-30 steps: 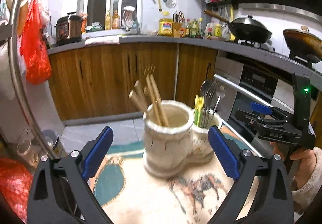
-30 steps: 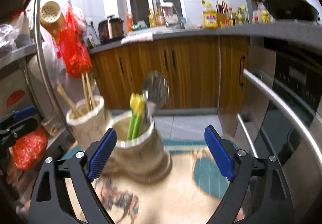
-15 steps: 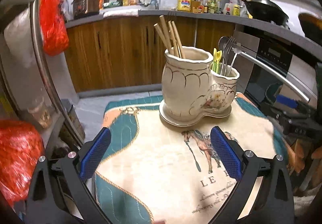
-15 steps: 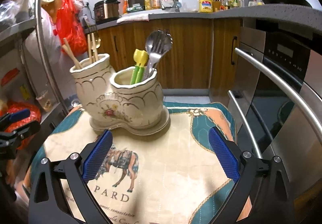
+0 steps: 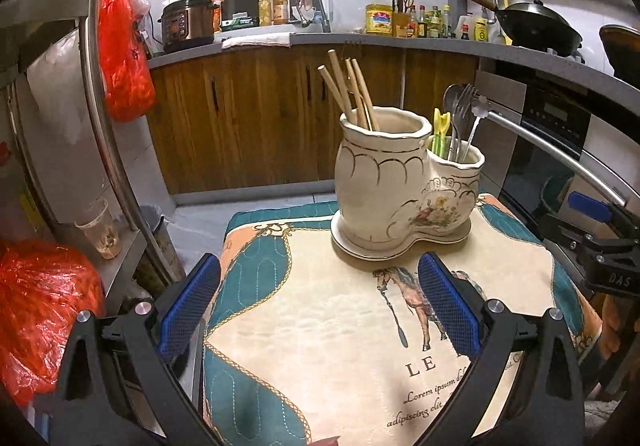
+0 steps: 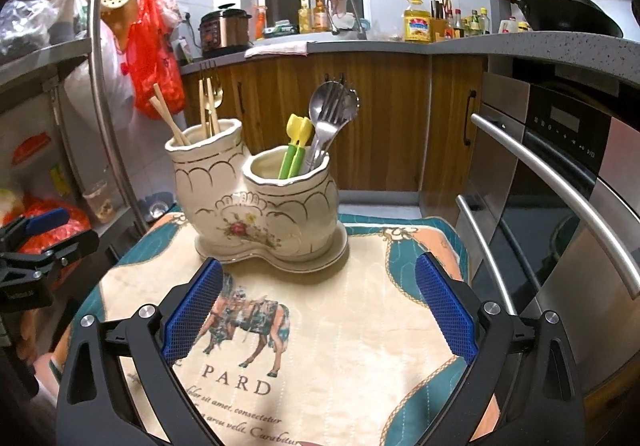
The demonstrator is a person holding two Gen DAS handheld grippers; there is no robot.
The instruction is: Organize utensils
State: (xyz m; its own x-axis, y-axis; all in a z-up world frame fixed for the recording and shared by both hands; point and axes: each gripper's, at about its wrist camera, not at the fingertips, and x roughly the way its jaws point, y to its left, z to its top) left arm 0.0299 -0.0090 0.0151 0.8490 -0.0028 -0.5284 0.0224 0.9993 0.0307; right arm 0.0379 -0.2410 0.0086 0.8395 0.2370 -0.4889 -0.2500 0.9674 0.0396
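Observation:
A cream two-pot ceramic utensil holder (image 5: 404,189) (image 6: 260,197) stands on a printed mat (image 5: 360,346) (image 6: 340,326) with a horse picture. Its taller pot holds wooden chopsticks (image 5: 350,89) (image 6: 170,121). The lower pot holds a metal spoon and fork (image 5: 460,113) (image 6: 330,113) and green-and-yellow handled utensils (image 5: 440,129) (image 6: 298,145). My left gripper (image 5: 320,306) hangs open over the mat, short of the holder, with nothing between its pads. My right gripper (image 6: 316,310) is likewise open and empty in front of the holder. Each gripper shows at the edge of the other's view.
An oven (image 6: 560,173) with a long steel handle flanks the mat on the right. A metal rack with a red plastic bag (image 5: 36,310) and a plastic cup (image 5: 98,230) stands left. Wooden cabinets (image 5: 248,117) and a cluttered counter with a wok (image 5: 536,25) lie behind.
Both grippers have drawn back and down from the holder, which was close between their fingers a second ago. In the last half second the views hardly shift.

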